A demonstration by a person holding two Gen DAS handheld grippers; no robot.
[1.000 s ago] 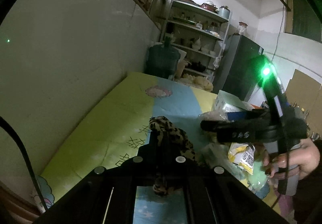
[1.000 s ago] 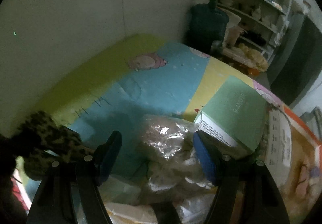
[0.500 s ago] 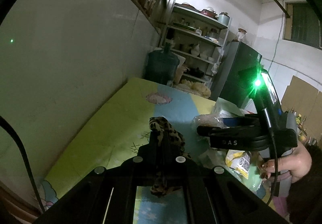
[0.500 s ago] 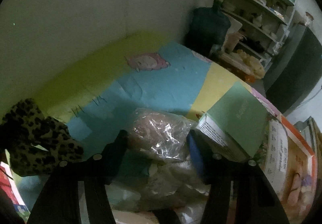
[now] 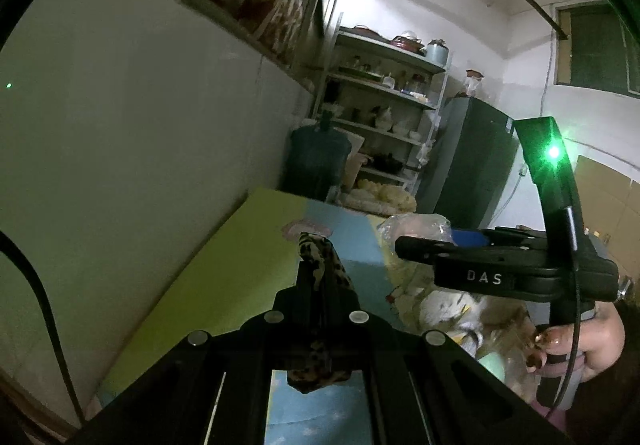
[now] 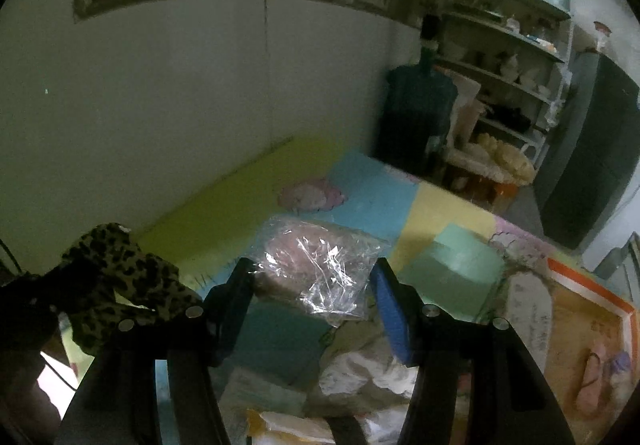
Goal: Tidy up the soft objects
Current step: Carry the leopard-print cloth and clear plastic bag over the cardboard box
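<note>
My left gripper (image 5: pixel 316 245) is shut on a leopard-print cloth (image 5: pixel 322 265), which pokes up between its fingers and hangs out underneath. The same cloth (image 6: pixel 120 277) shows at the left of the right wrist view. My right gripper (image 6: pixel 312 269) is shut on a clear crinkly plastic bag (image 6: pixel 320 257) with something soft and pinkish inside, held above the table. From the left wrist view the right gripper (image 5: pixel 424 243) is side-on, with the bag (image 5: pixel 412 223) bulging at its tips and a person's hand (image 5: pixel 600 341) on its handle.
A green, blue and yellow play mat (image 6: pixel 224 205) covers the table against the wall. A pile of bagged soft things (image 6: pixel 360 369) lies under the right gripper, beside a green box (image 6: pixel 452 265). A water jug (image 6: pixel 416 117), shelves (image 6: pixel 500 57) and a dark fridge (image 5: pixel 468 157) stand behind.
The right jaws closed onto the plastic bag and lifted it off the pile. Both grippers rose, and the left one kept hold of the leopard cloth.
</note>
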